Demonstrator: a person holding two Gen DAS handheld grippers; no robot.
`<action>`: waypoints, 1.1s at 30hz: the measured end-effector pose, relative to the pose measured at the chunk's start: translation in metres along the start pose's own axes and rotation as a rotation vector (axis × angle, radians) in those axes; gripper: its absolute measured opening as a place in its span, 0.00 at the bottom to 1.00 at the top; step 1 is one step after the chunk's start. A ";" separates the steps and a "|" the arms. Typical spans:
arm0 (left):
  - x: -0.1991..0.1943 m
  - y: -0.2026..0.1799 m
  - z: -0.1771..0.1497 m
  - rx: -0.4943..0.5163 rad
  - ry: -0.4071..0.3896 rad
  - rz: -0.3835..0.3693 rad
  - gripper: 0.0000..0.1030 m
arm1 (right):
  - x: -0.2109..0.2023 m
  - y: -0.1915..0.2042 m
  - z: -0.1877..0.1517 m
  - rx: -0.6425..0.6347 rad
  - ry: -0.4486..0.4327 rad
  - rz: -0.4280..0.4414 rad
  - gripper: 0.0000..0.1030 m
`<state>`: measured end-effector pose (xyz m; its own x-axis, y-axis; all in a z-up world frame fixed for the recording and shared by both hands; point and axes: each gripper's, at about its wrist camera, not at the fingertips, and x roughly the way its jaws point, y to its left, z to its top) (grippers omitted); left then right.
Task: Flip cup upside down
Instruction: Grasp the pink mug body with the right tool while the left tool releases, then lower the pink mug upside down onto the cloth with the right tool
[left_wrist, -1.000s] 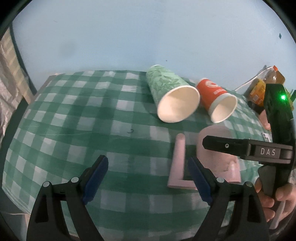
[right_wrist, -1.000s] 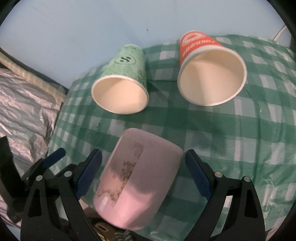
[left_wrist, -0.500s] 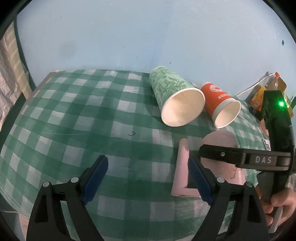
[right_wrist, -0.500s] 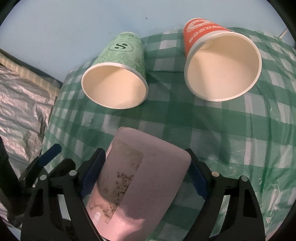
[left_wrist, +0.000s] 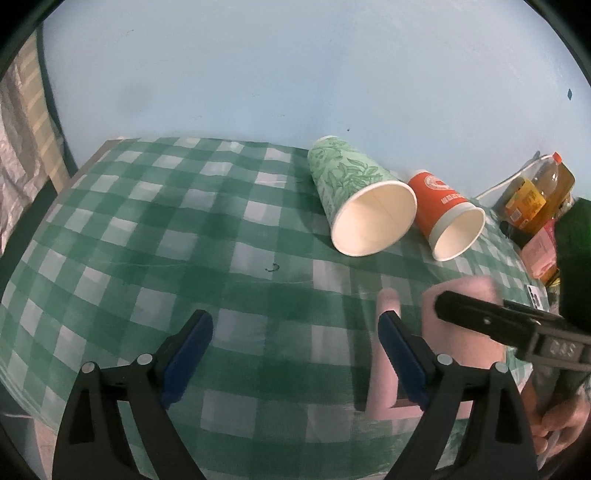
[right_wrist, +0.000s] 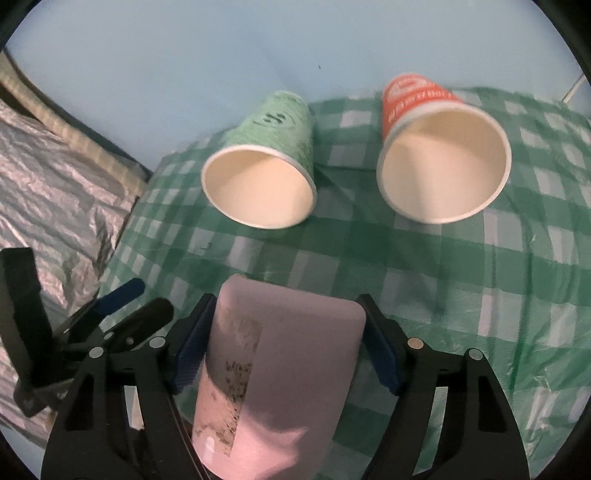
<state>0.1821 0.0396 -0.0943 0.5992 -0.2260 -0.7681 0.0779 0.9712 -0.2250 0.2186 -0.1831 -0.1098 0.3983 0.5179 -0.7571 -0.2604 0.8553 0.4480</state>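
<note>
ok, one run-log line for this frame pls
right gripper: shut on pink cup | left gripper: open, empty | green cup, orange cup: on sides | flip: not done

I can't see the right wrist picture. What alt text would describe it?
The right gripper clamps a pink cup between its blue pads, over a green checked tablecloth. Beyond it, a green paper cup and an orange paper cup lie on their sides, mouths toward the camera.

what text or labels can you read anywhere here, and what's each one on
"S": logo on the green cup, blurred.
Round emblem and white lettering on the orange cup: too blurred to read.
Raised lettering on the right tool: too blurred to read.
Bottle labels at the table's far edge: too small to read.
</note>
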 end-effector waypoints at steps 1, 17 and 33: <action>-0.002 0.001 0.000 -0.002 -0.003 -0.003 0.90 | -0.004 0.003 -0.001 -0.020 -0.020 -0.001 0.72; -0.043 -0.010 -0.005 0.047 -0.122 0.062 0.90 | -0.048 0.057 -0.015 -0.322 -0.348 -0.205 0.70; -0.041 -0.009 -0.010 0.031 -0.153 0.084 0.91 | -0.057 0.066 -0.012 -0.389 -0.474 -0.303 0.70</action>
<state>0.1484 0.0389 -0.0668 0.7184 -0.1327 -0.6829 0.0460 0.9885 -0.1438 0.1681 -0.1562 -0.0423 0.8222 0.2851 -0.4926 -0.3388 0.9406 -0.0211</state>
